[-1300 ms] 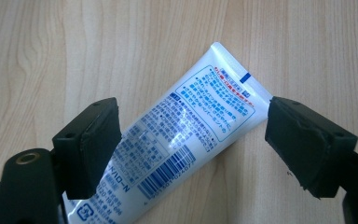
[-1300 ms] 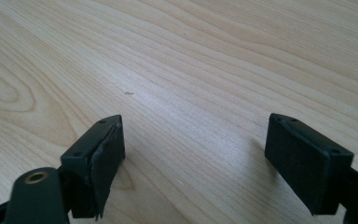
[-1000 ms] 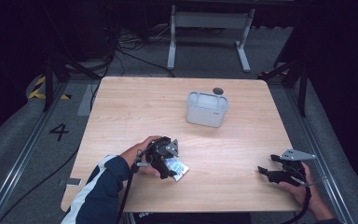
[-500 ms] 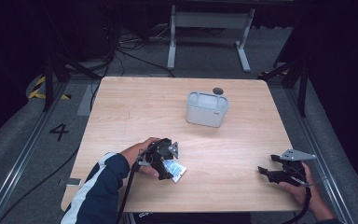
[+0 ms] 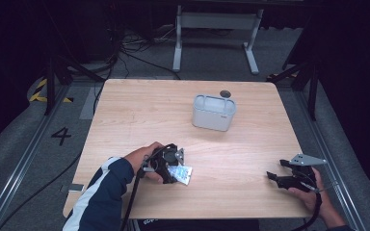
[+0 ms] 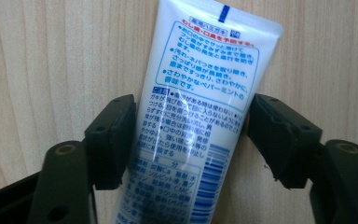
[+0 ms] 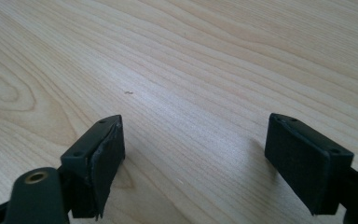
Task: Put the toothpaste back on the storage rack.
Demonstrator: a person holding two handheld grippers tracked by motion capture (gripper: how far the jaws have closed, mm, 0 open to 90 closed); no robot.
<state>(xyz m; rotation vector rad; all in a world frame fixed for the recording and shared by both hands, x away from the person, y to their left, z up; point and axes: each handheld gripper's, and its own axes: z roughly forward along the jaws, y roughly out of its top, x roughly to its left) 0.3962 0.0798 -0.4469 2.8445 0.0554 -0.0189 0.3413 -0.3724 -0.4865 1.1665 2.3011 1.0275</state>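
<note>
A white toothpaste tube (image 6: 200,93) with blue and red print lies flat on the wooden table (image 5: 149,110), near its front left. My left gripper (image 6: 191,133) points down over the tube (image 5: 182,174). Its jaws have just been closing, and both pads (image 6: 114,140) now touch the tube's sides. In the high view the left gripper (image 5: 171,166) sits under a hand with a dark, white-striped sleeve. My right gripper (image 5: 273,177) rests low at the front right. In its own view the right gripper (image 7: 193,154) stands open over bare wood.
A white rounded container (image 5: 213,113) stands at the table's middle back, with a small dark round object (image 5: 225,93) just behind it. Beyond the far edge are a metal stand and cables on the floor.
</note>
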